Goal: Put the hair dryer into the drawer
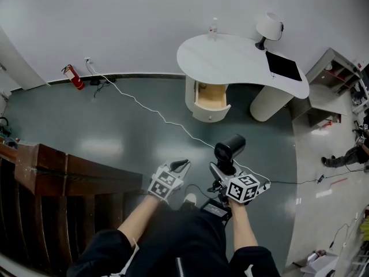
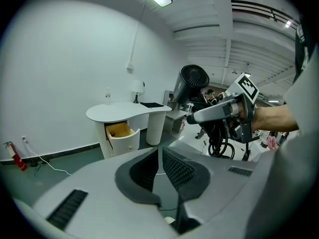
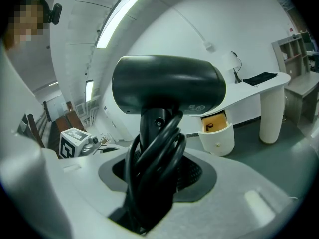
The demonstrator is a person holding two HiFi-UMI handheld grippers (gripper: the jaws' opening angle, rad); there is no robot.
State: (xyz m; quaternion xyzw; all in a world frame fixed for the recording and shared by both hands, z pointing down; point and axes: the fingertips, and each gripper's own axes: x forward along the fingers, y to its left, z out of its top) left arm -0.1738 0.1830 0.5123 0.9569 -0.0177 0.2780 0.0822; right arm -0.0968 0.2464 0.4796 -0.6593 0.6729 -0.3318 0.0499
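In the head view, the person's two bare forearms reach up from dark sleeves at 6 o'clock, each hand on a gripper. The left gripper [image 1: 180, 166] sits just at 9 o'clock of the other. Its own view shows the pads drawn together at the tips with nothing between them.

The right gripper [image 1: 221, 169] is clamped on the handle of the hair dryer [image 3: 167, 86]. The black barrel stands above the jaws and lies crosswise. A black cord [image 3: 149, 168] is looped in several turns around the handle and is caught in the grip with it. The hair dryer is held in the air over the grey-green floor [image 1: 127, 131], well apart from the furniture.

A thin white cable [image 1: 155, 113] snakes over the floor from 10 o'clock towards the grippers. A dark wooden staircase [image 1: 57, 172] lies at 8 o'clock.

Farther off, at 12 o'clock, stands a white curved desk [image 1: 230, 59]. Its drawer [image 1: 211, 97] is pulled open, showing a pale wood inside with a small item in it. On the desktop rest a dark flat panel [image 1: 283, 66] at 2 o'clock, a white lamp [image 1: 268, 26] and a clear bottle [image 1: 213, 29]. A red fire extinguisher [image 1: 73, 77] leans by the wall at 10 o'clock.
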